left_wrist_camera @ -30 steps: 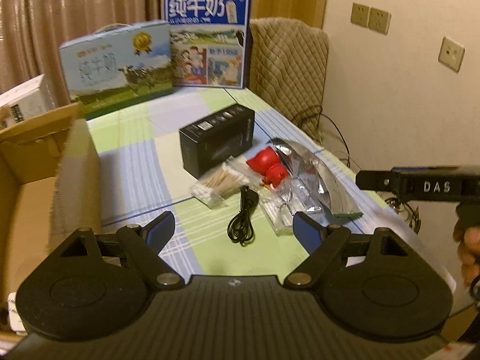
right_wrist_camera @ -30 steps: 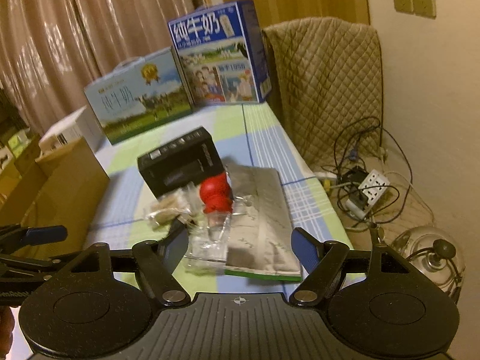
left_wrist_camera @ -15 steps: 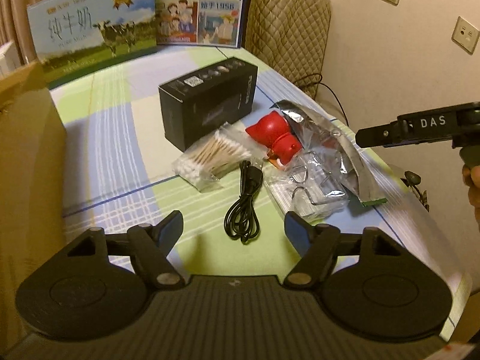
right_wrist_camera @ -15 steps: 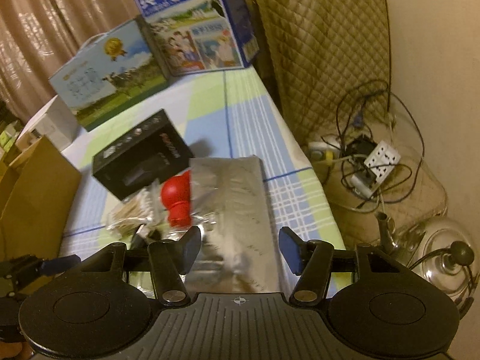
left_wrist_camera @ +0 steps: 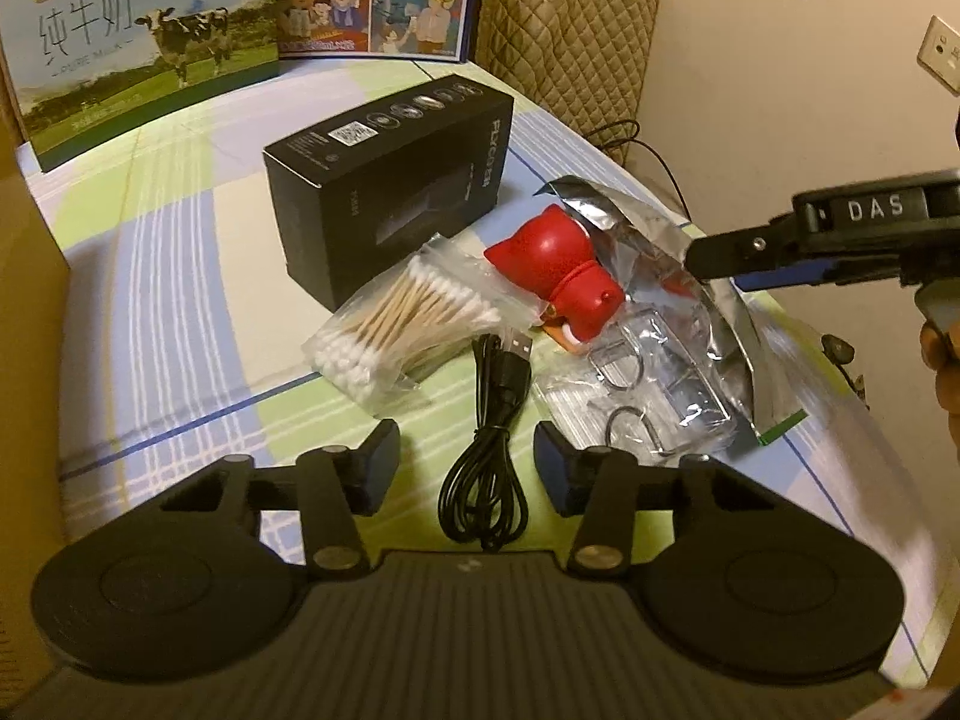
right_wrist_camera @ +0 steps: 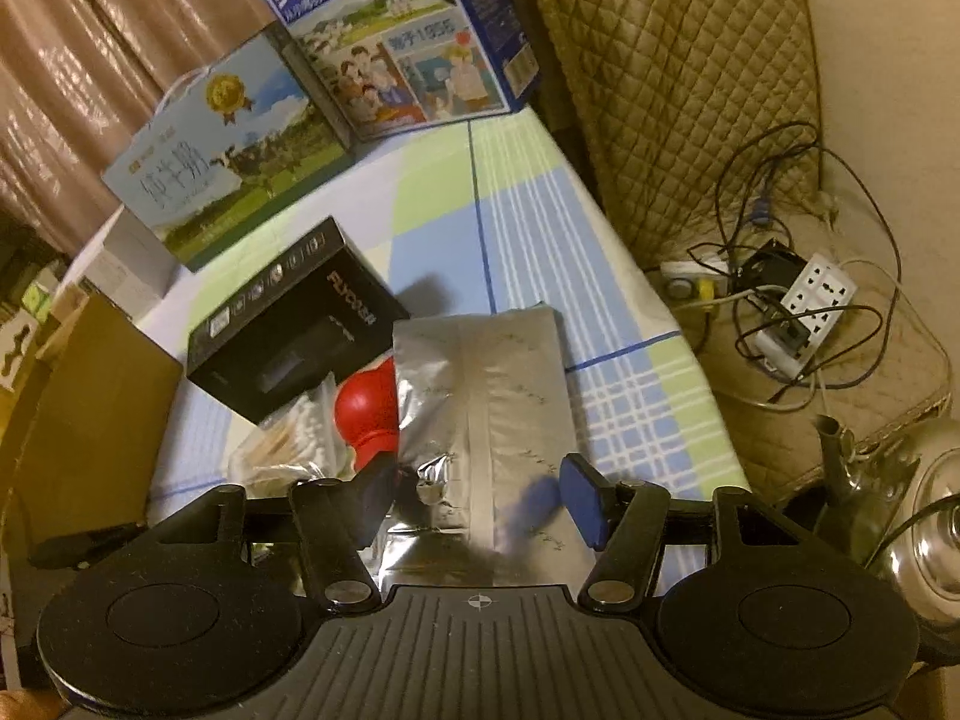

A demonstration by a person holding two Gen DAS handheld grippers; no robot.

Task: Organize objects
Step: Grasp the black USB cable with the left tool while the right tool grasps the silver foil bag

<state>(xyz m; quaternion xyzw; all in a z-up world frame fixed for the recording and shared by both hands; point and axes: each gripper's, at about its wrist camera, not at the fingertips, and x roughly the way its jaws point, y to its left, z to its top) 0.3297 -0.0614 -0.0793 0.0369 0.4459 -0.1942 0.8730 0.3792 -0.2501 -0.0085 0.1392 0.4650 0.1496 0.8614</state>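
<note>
On the checked tablecloth lie a coiled black USB cable [left_wrist_camera: 483, 480], a bag of cotton swabs [left_wrist_camera: 408, 324], a red toy figure [left_wrist_camera: 558, 270], a clear bag of metal rings [left_wrist_camera: 636, 384], a black box [left_wrist_camera: 390, 192] and a silver foil bag [right_wrist_camera: 486, 396]. My left gripper [left_wrist_camera: 465, 468] hangs low over the cable. Its jaws are closing, with the coil between them and the pads clear of it. My right gripper [right_wrist_camera: 480, 498] hovers above the near end of the foil bag. Its jaws are opening slightly and hold nothing. It also shows from the side as the right gripper [left_wrist_camera: 720, 267].
Two milk cartons [left_wrist_camera: 144, 42] [left_wrist_camera: 372, 0] stand at the far end of the table. A cardboard box [right_wrist_camera: 78, 420] flanks the left side. A quilted chair [right_wrist_camera: 678, 90], a power strip with tangled wires [right_wrist_camera: 804, 312] and a metal kettle [right_wrist_camera: 924, 528] are beyond the table's right edge.
Both grippers have come down and forward towards the items. The left jaws have narrowed around the cable. The right gripper now sits over the foil bag, its jaws narrower than a second ago.
</note>
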